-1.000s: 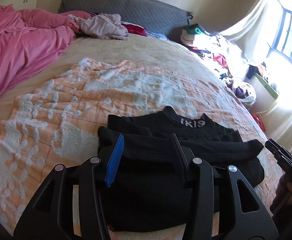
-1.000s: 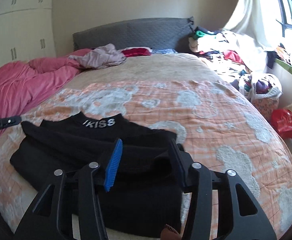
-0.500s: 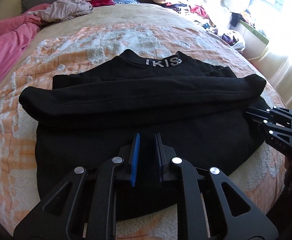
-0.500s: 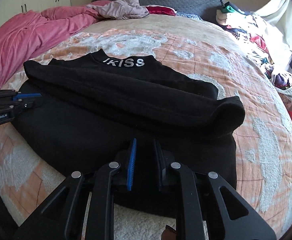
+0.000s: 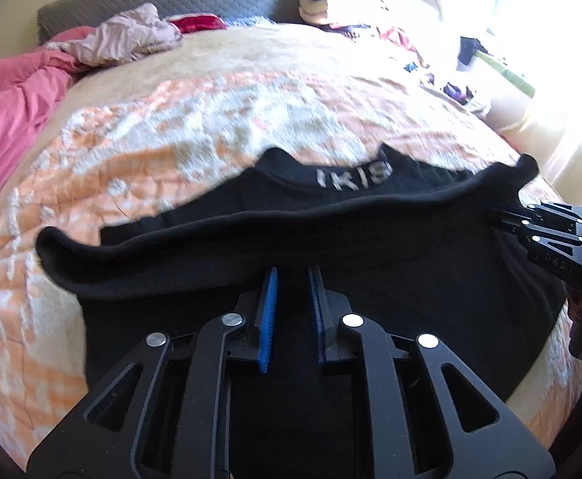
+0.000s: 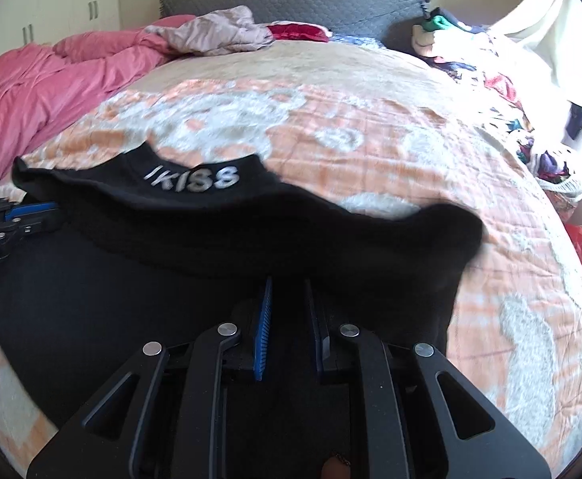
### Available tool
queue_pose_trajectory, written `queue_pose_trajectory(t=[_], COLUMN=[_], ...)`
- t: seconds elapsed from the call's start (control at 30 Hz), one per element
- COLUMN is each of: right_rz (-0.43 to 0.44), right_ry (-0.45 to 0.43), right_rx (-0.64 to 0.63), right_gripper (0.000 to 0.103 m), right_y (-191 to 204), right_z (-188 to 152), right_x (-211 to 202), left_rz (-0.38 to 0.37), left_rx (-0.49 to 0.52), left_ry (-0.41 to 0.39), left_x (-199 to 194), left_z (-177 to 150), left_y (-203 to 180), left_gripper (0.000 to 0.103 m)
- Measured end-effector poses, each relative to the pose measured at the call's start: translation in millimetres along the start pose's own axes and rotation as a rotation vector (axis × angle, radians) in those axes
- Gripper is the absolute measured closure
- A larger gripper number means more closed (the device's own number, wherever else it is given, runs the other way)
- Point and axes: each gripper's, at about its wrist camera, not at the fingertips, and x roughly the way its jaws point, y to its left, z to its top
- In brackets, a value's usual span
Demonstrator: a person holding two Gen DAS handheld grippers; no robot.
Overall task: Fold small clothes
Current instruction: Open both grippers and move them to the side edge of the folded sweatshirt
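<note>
A black sweater (image 5: 371,247) with pale lettering on its collar (image 5: 353,177) lies on the orange and white blanket (image 5: 211,119), sleeves folded across its body. My left gripper (image 5: 293,275) pinches the near hem on the left side; black cloth fills the narrow gap and the jaws are opening slightly. In the right wrist view the sweater (image 6: 211,231) spreads below my right gripper (image 6: 287,283), which is shut on the near hem further right. Each gripper shows in the other's view: the right gripper (image 5: 506,215) at the right edge, the left gripper (image 6: 51,215) at the left edge.
A pink duvet (image 6: 51,80) is heaped on the bed's left side. Crumpled clothes (image 6: 219,30) lie before the grey headboard (image 6: 291,0). More piled clothing (image 6: 490,60) and a full basket (image 6: 554,167) crowd the right side by the bright window.
Both grippers went from open above the sweater to closed on its near hem. The hem side has lifted and the folded sleeves now bulge toward the collar.
</note>
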Motion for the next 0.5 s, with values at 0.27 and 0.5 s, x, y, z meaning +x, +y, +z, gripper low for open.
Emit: queue_pose_trajectory(t=[0.27,0.5], right_rz=[-0.056,-0.040], right_ry=[-0.037,-0.007], right_rx=[0.151,0.227], right_gripper=[0.084,0.063], right_y=[-53.2,-85.3], right_z=[8.8,4.6], right_x=[0.3,4.9], left_rz=[0.093,0.056], left_rx=[-0.208,-0.366], left_ry=[-0.076,-0.001], left_x=[-20.2,-8.9], left_z=[12.4,0.7], left_y=[67.9,114.4], left_gripper=[0.071,0.051])
